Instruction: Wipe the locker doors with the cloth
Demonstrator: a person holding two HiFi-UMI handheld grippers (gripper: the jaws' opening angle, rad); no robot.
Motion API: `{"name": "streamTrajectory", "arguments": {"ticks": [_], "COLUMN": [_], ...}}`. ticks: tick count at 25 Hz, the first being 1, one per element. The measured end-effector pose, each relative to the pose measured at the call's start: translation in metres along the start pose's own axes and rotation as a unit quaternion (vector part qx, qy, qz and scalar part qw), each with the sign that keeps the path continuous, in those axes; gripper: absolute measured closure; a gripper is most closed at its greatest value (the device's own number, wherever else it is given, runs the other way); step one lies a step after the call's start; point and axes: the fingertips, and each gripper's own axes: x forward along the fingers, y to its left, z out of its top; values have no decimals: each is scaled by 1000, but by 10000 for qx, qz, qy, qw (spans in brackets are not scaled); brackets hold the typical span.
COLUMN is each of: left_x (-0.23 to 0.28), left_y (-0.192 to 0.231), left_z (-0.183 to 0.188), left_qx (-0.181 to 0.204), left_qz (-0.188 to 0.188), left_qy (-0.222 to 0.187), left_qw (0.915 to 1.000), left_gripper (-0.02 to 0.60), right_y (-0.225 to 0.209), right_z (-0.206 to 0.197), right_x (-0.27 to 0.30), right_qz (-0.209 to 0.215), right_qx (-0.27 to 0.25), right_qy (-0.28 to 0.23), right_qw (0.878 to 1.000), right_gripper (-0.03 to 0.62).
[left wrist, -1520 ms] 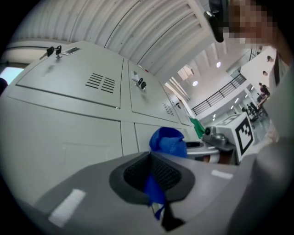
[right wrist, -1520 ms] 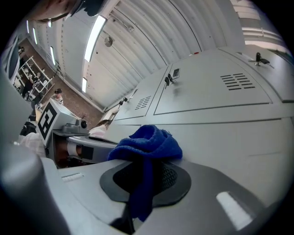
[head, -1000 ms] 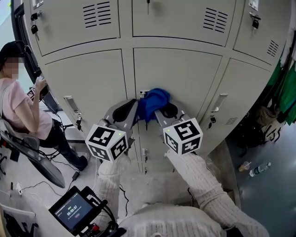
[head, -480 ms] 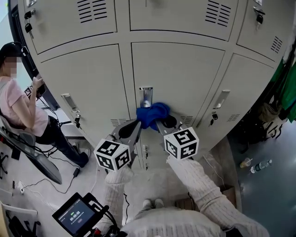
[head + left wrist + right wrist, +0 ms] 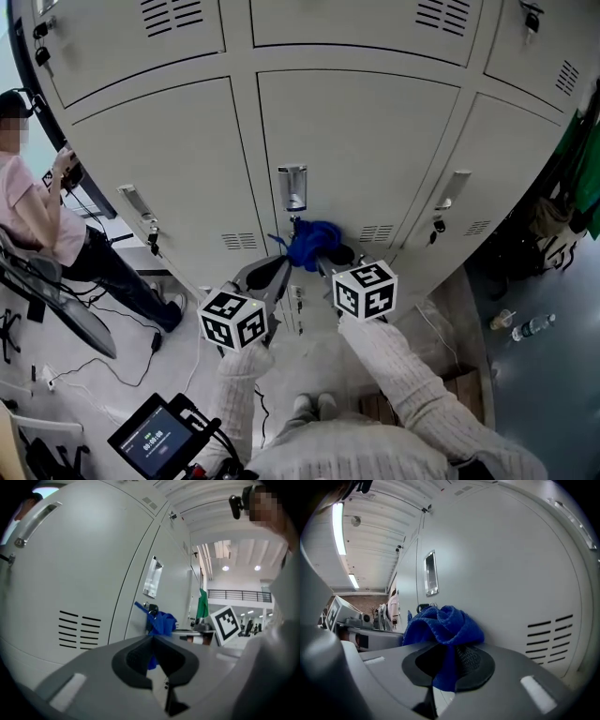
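**Two pairs of jaws on one blue cloth (image 5: 314,244)**

Head view: the left gripper (image 5: 284,266) and right gripper (image 5: 323,259) meet low on the middle of the locker doors (image 5: 356,141). The bunched cloth sits right at their tips, below a metal handle plate (image 5: 292,187). A seated person (image 5: 37,220) is well off on the left gripper's outer side.

Left gripper view: the jaws stand almost together with a thin blue strip of cloth (image 5: 151,660) between them. The bulk bunches just past the tips.

Right gripper view: the jaws clamp a thick fold of cloth (image 5: 443,625). The bunch beyond the tips lies against the door, beside the vent slots (image 5: 548,639).
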Motion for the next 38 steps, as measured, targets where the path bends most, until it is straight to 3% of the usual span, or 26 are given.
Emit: {"name": "streamTrajectory", "arguments": {"ticks": [3, 7, 15, 20, 26, 32, 38], "left_x": [2, 5, 15, 18, 22, 22, 21], "left_y": [0, -3, -22, -47, -76, -96, -100], "left_z": [-8, -14, 7, 62, 130, 183, 207], "left_qx": [-35, -46, 204, 716, 1467, 1969, 2104], "left_qz": [-47, -107, -352, -597, -764, -763, -830], "left_qy": [120, 248, 209, -157, -653, -1185, -1389], "left_qw": [9999, 9996, 9990, 9955, 9841, 9702, 9641], "left_gripper": [581, 581, 581, 581, 581, 581, 581], "right_y": [-4, -4, 1, 0, 1, -4, -2], "right_z": [-23, -35, -16, 57, 176, 280, 312], "right_x": [5, 9, -10, -52, -91, -117, -108], "right_qz": [33, 59, 342, 233, -322, -1106, -1223], "right_qx": [326, 380, 295, -781, -2308, -3146, -3491], "right_qy": [298, 538, 457, -24, -806, -1511, -1466], "right_qw": [9990, 9978, 9979, 9967, 9691, 9306, 9175], "right_gripper": [548, 548, 546, 546, 546, 546, 545]}}
